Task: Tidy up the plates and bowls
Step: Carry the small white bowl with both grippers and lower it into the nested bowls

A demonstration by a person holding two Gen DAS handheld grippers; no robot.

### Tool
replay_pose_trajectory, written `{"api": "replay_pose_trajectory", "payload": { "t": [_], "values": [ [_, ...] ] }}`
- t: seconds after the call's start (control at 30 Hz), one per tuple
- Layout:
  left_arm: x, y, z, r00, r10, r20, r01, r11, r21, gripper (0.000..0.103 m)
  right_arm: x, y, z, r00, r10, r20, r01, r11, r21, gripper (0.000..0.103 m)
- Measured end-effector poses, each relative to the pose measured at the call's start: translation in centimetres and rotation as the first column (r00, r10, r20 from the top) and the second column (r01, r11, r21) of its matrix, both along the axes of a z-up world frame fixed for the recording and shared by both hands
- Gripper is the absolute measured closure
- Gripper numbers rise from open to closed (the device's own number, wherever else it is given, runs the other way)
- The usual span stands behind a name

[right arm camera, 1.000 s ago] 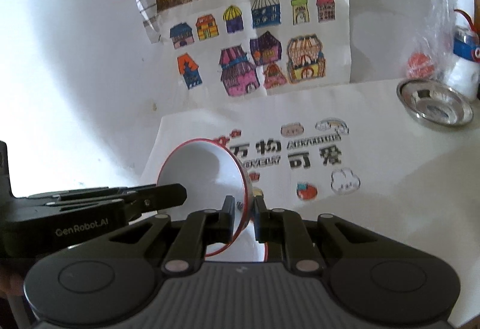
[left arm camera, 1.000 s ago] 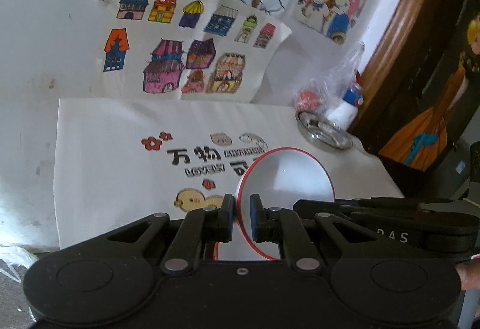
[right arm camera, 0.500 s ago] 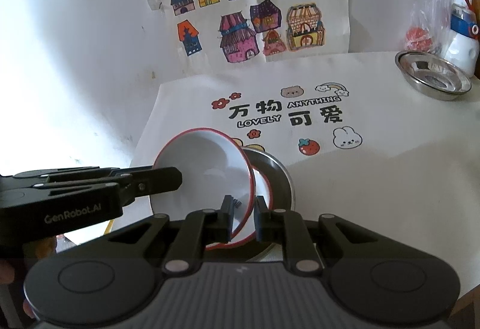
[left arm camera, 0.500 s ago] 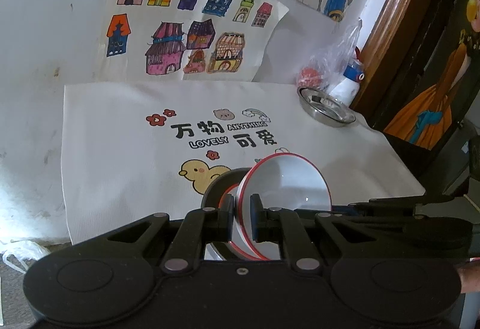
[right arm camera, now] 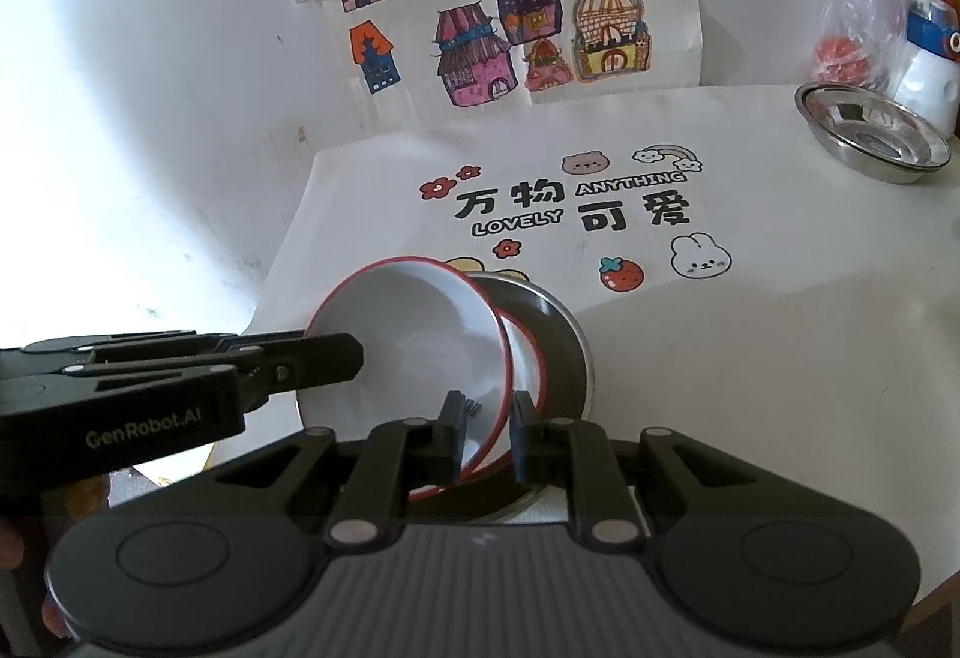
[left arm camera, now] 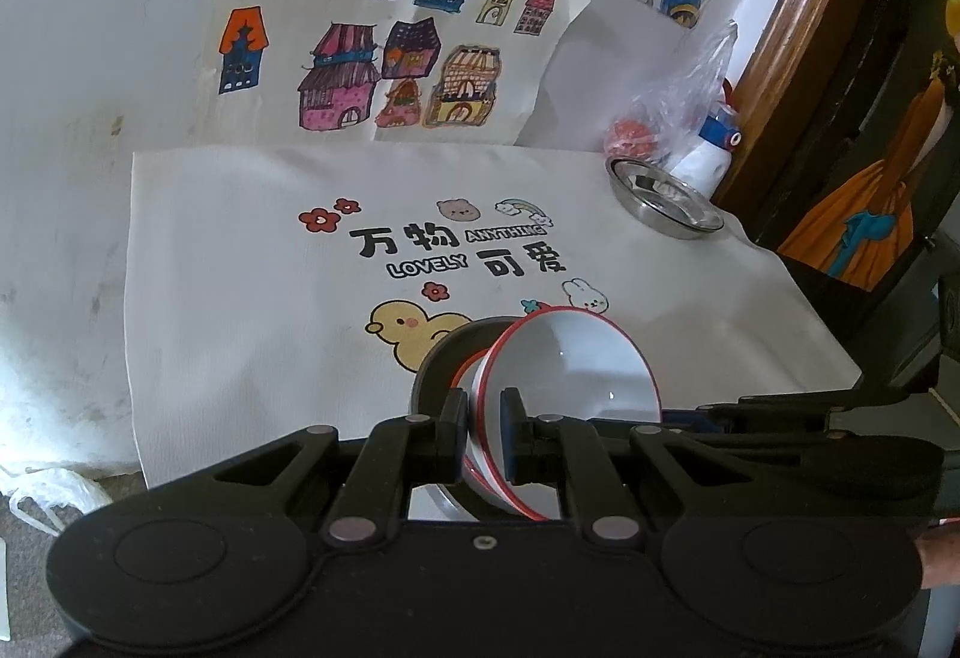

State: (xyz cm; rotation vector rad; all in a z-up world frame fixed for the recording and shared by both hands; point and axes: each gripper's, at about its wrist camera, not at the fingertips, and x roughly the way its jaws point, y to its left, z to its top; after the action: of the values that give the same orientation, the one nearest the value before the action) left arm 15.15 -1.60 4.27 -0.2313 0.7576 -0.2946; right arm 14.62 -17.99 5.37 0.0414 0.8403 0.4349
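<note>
The printed white cloth [right arm camera: 750, 358] carries a steel plate [right arm camera: 564, 334] at 6 o'clock and a steel dish [right arm camera: 870, 136] at 2 o'clock. Left gripper [left arm camera: 485, 433] and right gripper [right arm camera: 486, 439] each pinch a tilted red-rimmed white bowl [right arm camera: 414, 340] over another red-rimmed bowl [right arm camera: 528, 358] in the plate.

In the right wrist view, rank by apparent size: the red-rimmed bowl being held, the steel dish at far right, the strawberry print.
1. Red-rimmed bowl, though nearness to the camera inflates it.
2. Steel dish.
3. Strawberry print.
</note>
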Motion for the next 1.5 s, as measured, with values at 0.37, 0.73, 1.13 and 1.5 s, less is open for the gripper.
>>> {"api": "replay_pose_trajectory", "payload": {
  "t": [0.37, 0.73, 1.13, 1.5],
  "values": [
    [0.4, 0.4, -0.3, 1.0, 0.012, -0.024, -0.012, 1.0, -0.021, 0.092, 0.3, 0.3, -0.1, 1.0, 0.005, -0.006, -0.005, 1.0, 0.001, 0.083],
    [0.8, 0.4, -0.7, 0.999, 0.009, -0.047, -0.011, 1.0, -0.028, 0.091, 0.4, 0.5, -0.1, 1.0, 0.012, -0.002, -0.012, 1.0, 0.004, 0.074],
    [1.0, 0.6, -0.9, 0.999, 0.004, -0.052, -0.006, 0.999, -0.046, 0.088, 0.2, 0.6, 0.0, 1.0, 0.009, 0.004, -0.009, 1.0, 0.012, 0.072],
    [1.2, 0.9, -1.0, 0.999, -0.006, -0.054, 0.003, 0.998, -0.057, 0.088, 0.0, 1.1, 0.1, 1.0, 0.0, 0.016, 0.0, 1.0, 0.002, 0.067]
  ]
}}
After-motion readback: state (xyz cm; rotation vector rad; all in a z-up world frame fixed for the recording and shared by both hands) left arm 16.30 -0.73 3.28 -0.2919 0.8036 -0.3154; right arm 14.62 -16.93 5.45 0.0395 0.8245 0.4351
